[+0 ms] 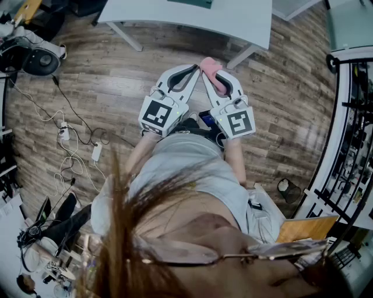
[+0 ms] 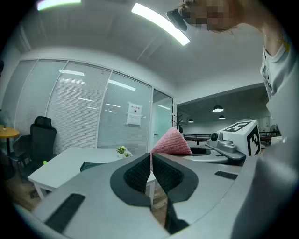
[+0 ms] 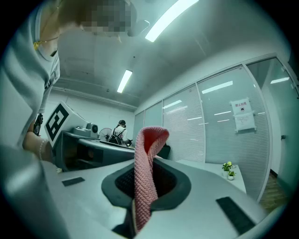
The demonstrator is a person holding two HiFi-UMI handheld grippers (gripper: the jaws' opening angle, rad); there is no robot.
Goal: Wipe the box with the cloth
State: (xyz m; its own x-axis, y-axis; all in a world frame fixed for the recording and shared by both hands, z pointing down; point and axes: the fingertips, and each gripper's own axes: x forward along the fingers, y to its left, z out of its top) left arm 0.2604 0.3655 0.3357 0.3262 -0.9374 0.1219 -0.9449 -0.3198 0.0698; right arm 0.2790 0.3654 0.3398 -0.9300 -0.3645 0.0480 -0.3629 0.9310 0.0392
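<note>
Pink cloth (image 3: 149,140) is pinched tight in the right gripper (image 3: 147,186), with a folded loop poking up past the tips. At 9 o'clock from it, the left gripper (image 2: 152,170) is squeezed all the way closed with nothing in it, and the two sets of tips nearly touch. Both are held up in front of the person's chest. A white table (image 1: 245,17) stands at 12 o'clock, well apart from them. I cannot pick out the box for sure; a dark flat thing (image 2: 93,165) on that table may be it. I think the cloth could slip out if it is rubbed hard, because only a thin fold is held. The hard tips could also scrape the box. Loose cables (image 1: 73,145) lie on the floor at 8 o'clock and could trip a foot.
</note>
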